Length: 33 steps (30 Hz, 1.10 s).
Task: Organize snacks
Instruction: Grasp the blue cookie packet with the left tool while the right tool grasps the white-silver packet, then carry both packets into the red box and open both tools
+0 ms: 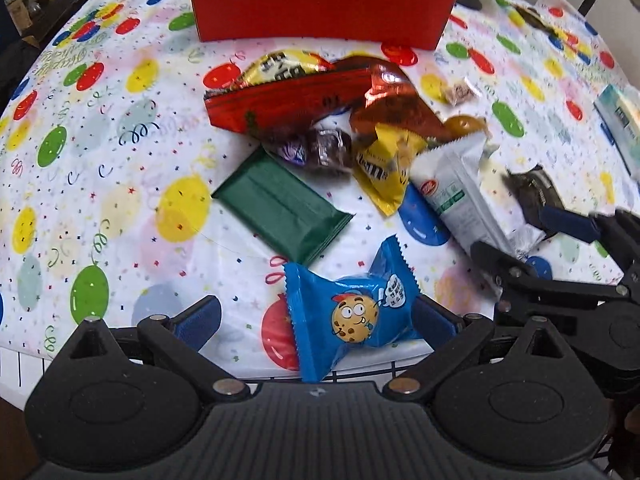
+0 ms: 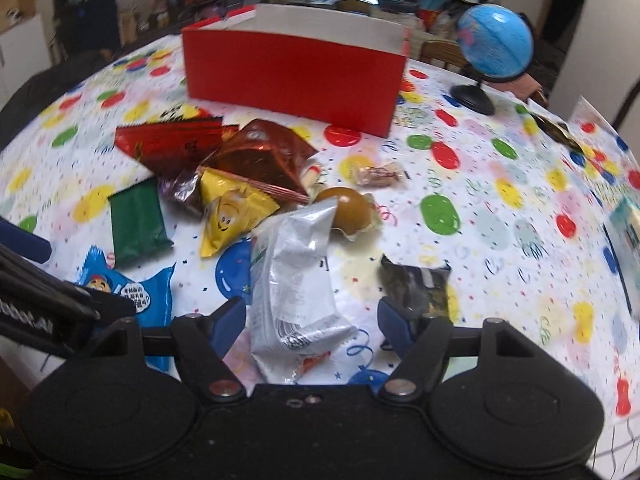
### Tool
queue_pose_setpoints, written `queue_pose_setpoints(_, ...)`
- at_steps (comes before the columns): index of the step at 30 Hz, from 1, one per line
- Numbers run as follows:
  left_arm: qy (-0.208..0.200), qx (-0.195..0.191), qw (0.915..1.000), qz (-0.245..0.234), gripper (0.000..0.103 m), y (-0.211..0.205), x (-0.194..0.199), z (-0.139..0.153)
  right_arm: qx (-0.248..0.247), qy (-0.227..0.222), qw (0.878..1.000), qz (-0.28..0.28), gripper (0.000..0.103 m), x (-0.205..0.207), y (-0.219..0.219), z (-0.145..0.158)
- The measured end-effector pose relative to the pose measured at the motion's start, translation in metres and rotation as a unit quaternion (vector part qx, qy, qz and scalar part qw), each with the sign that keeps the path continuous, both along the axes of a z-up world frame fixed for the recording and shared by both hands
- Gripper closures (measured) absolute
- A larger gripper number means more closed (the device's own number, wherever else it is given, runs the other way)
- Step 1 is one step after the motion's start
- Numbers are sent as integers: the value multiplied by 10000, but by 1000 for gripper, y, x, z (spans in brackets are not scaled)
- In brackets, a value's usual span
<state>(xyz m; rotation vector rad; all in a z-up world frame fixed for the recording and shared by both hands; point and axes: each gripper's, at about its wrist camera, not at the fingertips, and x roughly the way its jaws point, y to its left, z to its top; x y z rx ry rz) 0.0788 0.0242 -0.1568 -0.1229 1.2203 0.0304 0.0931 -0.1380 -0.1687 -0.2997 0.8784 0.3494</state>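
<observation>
- While poised over the snack pile, left gripper spread wide, blue cookie packet between the pads, touching the pad at 3 o'clock, clear of the pad at 9 o'clock; not clamped.
- Right gripper also apart, straddling the white-silver packet; gaps visible on both sides, nothing gripped yet.
- Long axis of the white-silver packet running from 6 toward 12 o'clock in the right wrist view, roughly along the fingers, so jaws set across its narrow width; likely ready for a squeeze.
- Blue cookie packet lying tilted, crimped ends toward 10 and 2 o'clock in the left wrist view.
- Farther out: green wrapper at 11 o'clock from the left gripper; yellow candy bag, red foil packets and dark wrapper around the right one.
- Red box at 12 o'clock, well apart, beyond the pile; inside hidden by its near wall, contents impossible to tell.
- Globe at 1 o'clock, on the balloon-print tablecloth.
</observation>
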Motion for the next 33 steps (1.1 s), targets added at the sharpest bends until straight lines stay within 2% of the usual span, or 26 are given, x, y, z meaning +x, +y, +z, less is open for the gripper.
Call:
queue_pose_setpoints(2,34,-25,10000,18,6,0,2,-3,-112,-1,9999,101,42,2,4,-3)
queue_pose_setpoints(6,69,-63,10000,25,11,0,4,-6,-157,17,9997,211,48,8,8,-6)
queue_pose_setpoints(12,39,-195,9998,-36,25,-2,5,-5,-162,-32,9993,329,56,8,12,-7)
queue_pose_setpoints(14,-8,-261,9996,-87,39,-3,4,-3,-123,-43,9994,333,59,8,12,-6)
queue_pose_setpoints(17,-88,-304,9994,-132,51,-6,2,1,-39,-39,9994,347,62,6,11,-5)
queue_pose_setpoints(20,-150,-357,9992,-129,57,-6,1,4,71,-26,9995,298,64,4,10,-3)
queue_pose_setpoints(25,-280,-371,9989,-106,62,-5,-3,10,218,-73,9996,183,66,0,5,1)
queue_pose_setpoints(31,-556,-278,9981,-22,63,-2,-9,26,427,-117,9990,22,67,-6,0,12)
queue_pose_setpoints(32,-609,-245,9978,-1,63,-1,-10,29,459,-145,9988,23,69,-8,-1,16)
queue_pose_setpoints(33,-665,-228,9975,23,63,0,-11,33,526,-172,9985,48,86,-9,-2,19)
